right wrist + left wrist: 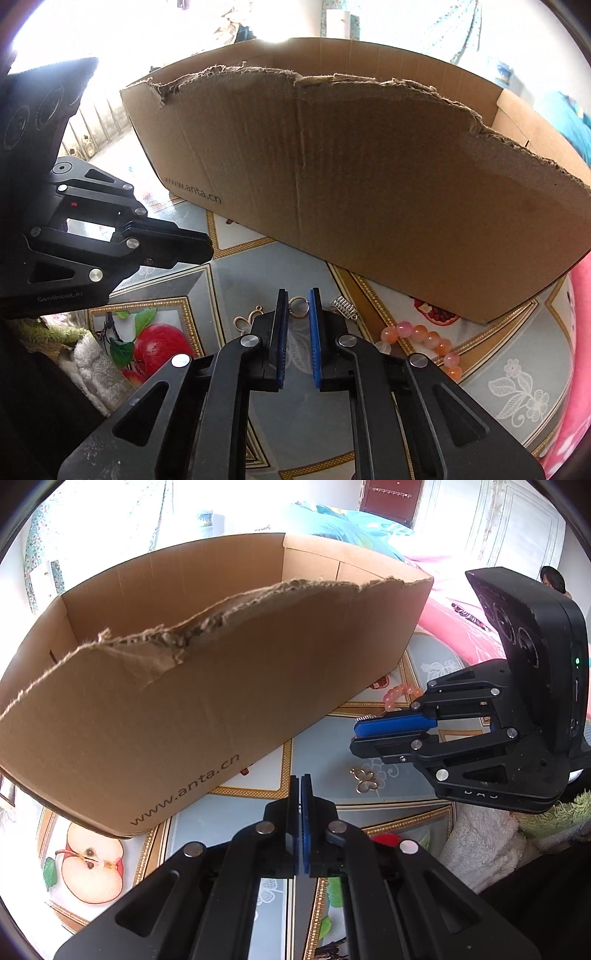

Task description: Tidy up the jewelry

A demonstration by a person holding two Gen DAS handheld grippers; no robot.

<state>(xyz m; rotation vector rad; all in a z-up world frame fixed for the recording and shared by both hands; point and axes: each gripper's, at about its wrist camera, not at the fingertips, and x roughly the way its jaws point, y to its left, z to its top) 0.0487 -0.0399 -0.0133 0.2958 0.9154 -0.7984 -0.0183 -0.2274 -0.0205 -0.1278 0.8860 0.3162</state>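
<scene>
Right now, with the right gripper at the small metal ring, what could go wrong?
The small metal ring lies flat between the right gripper's fingertips and could slip out. The silver coiled clip and gold butterfly charm lie close and may get knocked. The torn cardboard box's wall looks tall to clear.

A patterned cloth with fruit prints covers the counter at the lower left of the frame. Pink bedding lies at the right, a dark red door at the top, and a fluffy white towel at the lower right.
</scene>
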